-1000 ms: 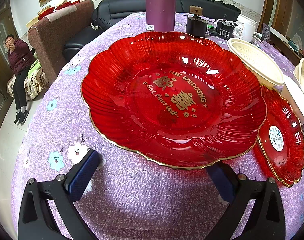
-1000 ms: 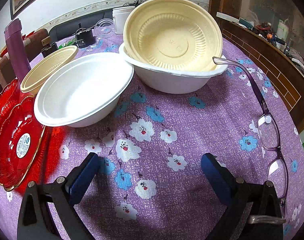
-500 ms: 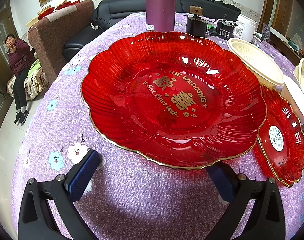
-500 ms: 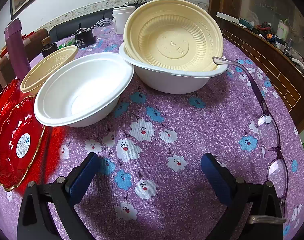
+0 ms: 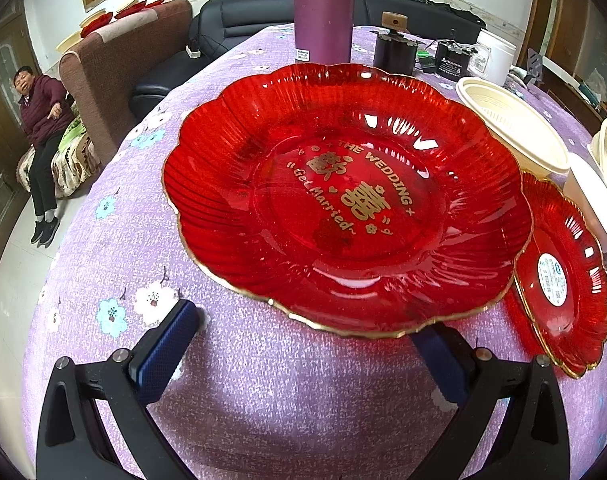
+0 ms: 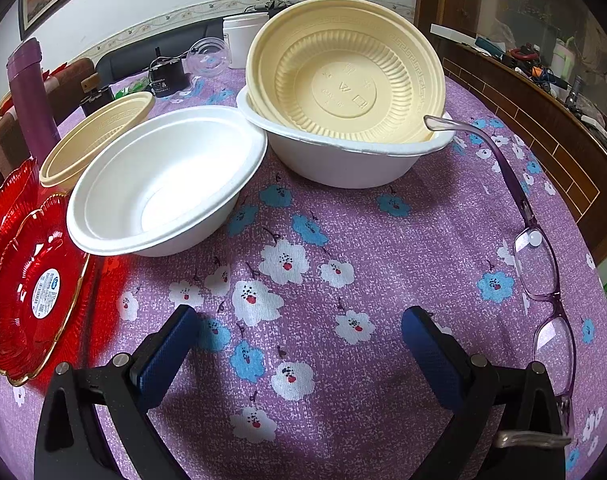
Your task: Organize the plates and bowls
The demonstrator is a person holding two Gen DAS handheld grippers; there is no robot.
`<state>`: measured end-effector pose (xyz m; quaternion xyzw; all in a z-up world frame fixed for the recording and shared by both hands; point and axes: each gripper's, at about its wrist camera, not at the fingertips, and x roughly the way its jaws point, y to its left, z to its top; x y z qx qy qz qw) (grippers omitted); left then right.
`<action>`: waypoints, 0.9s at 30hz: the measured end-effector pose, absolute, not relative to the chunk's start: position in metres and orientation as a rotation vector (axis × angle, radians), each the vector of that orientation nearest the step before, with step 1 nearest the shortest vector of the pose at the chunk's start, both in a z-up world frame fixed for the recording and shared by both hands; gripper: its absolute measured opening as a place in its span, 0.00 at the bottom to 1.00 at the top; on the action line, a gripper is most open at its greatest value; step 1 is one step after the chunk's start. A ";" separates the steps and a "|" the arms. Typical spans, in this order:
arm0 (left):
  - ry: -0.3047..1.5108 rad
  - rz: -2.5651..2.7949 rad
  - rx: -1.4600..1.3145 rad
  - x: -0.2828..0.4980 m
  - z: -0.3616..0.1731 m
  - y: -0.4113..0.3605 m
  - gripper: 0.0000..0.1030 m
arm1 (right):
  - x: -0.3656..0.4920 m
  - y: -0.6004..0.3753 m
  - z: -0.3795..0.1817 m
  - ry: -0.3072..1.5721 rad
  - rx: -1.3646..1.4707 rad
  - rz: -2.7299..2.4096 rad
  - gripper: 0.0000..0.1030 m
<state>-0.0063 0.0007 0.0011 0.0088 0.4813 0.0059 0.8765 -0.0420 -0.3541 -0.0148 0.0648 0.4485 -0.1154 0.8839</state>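
A large red scalloped glass plate with gold wedding lettering [image 5: 343, 200] lies on a purple floral tablecloth [image 6: 343, 248], its near rim just above the right finger of the left gripper [image 5: 307, 344], whose jaws stand wide apart and grasp nothing; to its right a small red gold-rimmed glass plate with a white sticker [image 6: 35, 288] sits separately, its left edge tucked under the big plate's rim. Beyond the right gripper [image 6: 299, 344], also spread open and empty, an empty white foam bowl [image 6: 163, 184] rests tilted at left, a cream ribbed plastic bowl [image 6: 343, 76] leans inside a second white foam bowl [image 6: 335, 160] at the far centre, and another cream plastic bowl [image 6: 95, 132] sits far left behind the white one. Purple-framed spectacles [image 6: 539, 264] lie along the right. Judging by the scattered pieces, the sorting has barely begun: only one bowl is loosely nested, and the plates and remaining bowls still await stacking
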 end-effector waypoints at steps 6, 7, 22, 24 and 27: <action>0.983 -0.062 0.020 -0.033 0.010 0.006 1.00 | -0.056 -0.349 -0.004 0.931 0.196 -0.151 0.99; 0.969 -0.073 0.019 -0.039 0.013 0.008 1.00 | -0.061 -0.350 -0.002 0.923 0.228 -0.139 0.99; 0.867 -0.094 -0.101 -0.071 0.041 0.068 1.00 | -0.092 -0.289 0.063 0.796 0.207 0.117 0.99; 0.867 -0.081 -0.107 -0.072 0.042 0.073 1.00 | -0.090 -0.276 0.067 0.801 0.191 0.163 0.99; 0.868 -0.068 -0.122 -0.069 0.044 0.082 0.99 | -0.082 -0.259 0.072 0.803 0.178 0.222 0.95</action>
